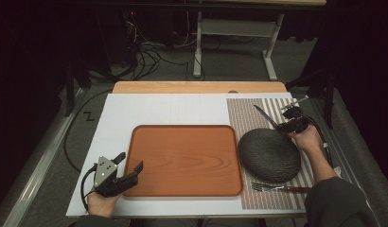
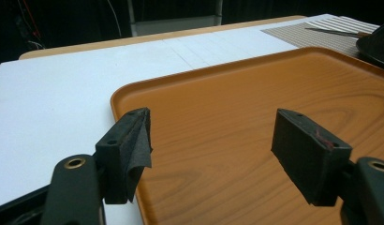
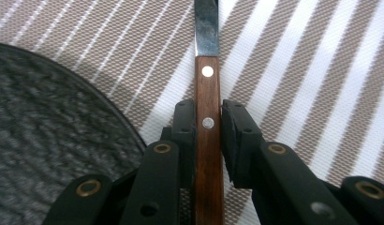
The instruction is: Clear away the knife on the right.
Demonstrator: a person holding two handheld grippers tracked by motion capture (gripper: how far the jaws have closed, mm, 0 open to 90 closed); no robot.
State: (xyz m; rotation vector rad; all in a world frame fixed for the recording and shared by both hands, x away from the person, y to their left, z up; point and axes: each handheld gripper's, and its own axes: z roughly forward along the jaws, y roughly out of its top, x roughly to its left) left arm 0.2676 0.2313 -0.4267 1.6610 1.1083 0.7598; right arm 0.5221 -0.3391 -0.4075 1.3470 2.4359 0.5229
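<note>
Clamping the wooden knife handle (image 3: 208,140) on the striped placemat (image 3: 321,70) beside the dark plate (image 1: 269,155), the right gripper (image 3: 209,122) looks set to lift it, while the left gripper (image 2: 211,140) waits with jaws spread over the tray (image 2: 274,93) edge.

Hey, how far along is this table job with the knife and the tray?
Done: nothing sits on the tray yet. In hand: the right gripper is shut on the knife handle, beside the dark plate on the striped mat. Left: the fork lies untouched, and the left gripper waits open over the tray.
</note>
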